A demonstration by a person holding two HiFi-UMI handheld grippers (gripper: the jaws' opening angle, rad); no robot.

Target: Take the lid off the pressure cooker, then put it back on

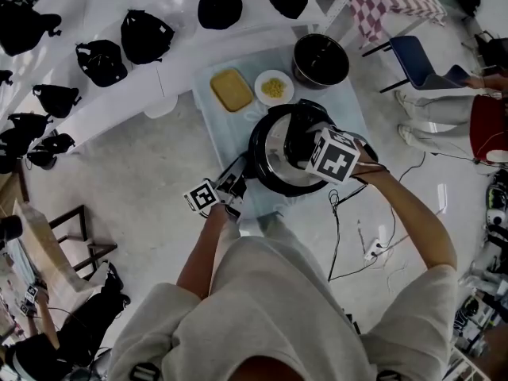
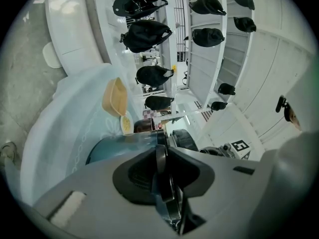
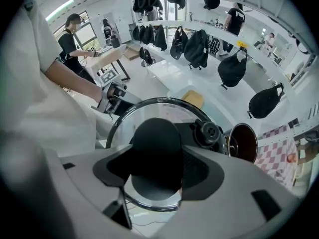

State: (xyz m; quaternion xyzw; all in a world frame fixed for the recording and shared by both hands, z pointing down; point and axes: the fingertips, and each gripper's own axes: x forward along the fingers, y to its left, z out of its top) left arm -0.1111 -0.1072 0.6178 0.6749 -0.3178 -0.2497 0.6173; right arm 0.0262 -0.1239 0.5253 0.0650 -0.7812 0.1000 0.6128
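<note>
We judge the lid (image 3: 164, 111) could slip and land crooked on the cooker (image 1: 270, 153), since our right gripper (image 3: 159, 171) holds it only by its smooth round knob (image 3: 155, 143), jaws set wide around it. The lid lies directly under that gripper, over the cooker on the worktop (image 1: 216, 124). Our left gripper (image 2: 162, 168), nearly closed, pinches the cooker's edge.

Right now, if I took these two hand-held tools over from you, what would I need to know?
Left tongs: clamped on the pressure cooker's near edge, probably to steady it.
Right tongs: pointing down, closed around the black knob of the glass lid.
Lid: over the cooker. I cannot tell whether it is seated or slightly raised.
Done: both grips taken.
Left: unclear whether the lid is coming off or going back on.
</note>
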